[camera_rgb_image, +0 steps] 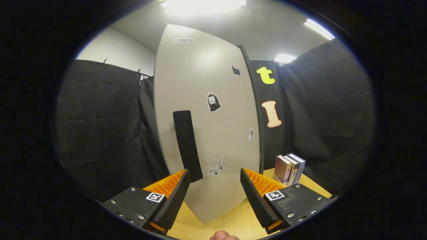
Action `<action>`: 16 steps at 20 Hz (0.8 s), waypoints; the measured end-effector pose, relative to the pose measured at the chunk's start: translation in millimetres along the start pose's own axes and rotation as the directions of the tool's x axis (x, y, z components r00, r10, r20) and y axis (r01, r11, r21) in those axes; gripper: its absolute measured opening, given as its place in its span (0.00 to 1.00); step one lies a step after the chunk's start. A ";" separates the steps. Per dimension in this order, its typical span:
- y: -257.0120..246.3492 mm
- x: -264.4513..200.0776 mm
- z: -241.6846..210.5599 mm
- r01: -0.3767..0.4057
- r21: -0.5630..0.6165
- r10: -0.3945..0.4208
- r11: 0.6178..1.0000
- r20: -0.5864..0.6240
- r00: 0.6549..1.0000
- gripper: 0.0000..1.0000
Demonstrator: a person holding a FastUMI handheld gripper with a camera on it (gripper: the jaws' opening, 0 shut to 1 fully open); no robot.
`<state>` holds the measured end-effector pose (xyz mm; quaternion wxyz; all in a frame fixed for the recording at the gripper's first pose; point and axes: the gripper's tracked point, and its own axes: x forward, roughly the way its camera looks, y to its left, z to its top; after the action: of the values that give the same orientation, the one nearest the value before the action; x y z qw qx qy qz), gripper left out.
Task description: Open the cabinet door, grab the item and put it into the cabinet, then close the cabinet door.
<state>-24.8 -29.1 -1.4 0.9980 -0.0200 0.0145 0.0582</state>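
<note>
Fingers [215,190] are spread before the door [206,126]; its handle [187,145], at 11 o'clock, could be missed.

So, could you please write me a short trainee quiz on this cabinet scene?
1. True or false: the cabinet door is shut.
2. What stands on the table right of the cabinet? A) books B) a cup C) a bowl
3. Fill in: the claw is ____ and empty, its fingers just short of the door, the black handle ahead of the left finger.

Key: 1 true; 2 A, the books; 3 open.
</note>
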 end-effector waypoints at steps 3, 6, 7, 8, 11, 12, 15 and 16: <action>11.3 1.0 -6.3 -0.006 -0.023 0.006 1.000 -0.015 1.000 0.94; 8.6 -0.8 -11.7 -0.002 0.005 0.002 1.000 -0.030 1.000 0.94; 6.5 -1.8 -9.8 0.002 0.014 -0.002 1.000 -0.025 1.000 0.94; 2.8 -0.5 -9.1 0.010 0.027 -0.010 1.000 -0.021 1.000 0.94; -2.2 6.6 -11.5 0.020 0.069 -0.018 0.997 -0.030 0.999 0.94; -3.0 8.7 -13.7 0.019 0.079 -0.016 0.997 -0.035 0.999 0.94; -4.3 9.2 -12.2 0.019 0.081 -0.017 0.997 -0.034 0.999 0.95; -1.1 7.3 -12.5 0.013 0.077 -0.010 0.997 -0.034 0.999 0.95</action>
<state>-17.7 -29.9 -14.1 0.9980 0.0175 0.0335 0.0515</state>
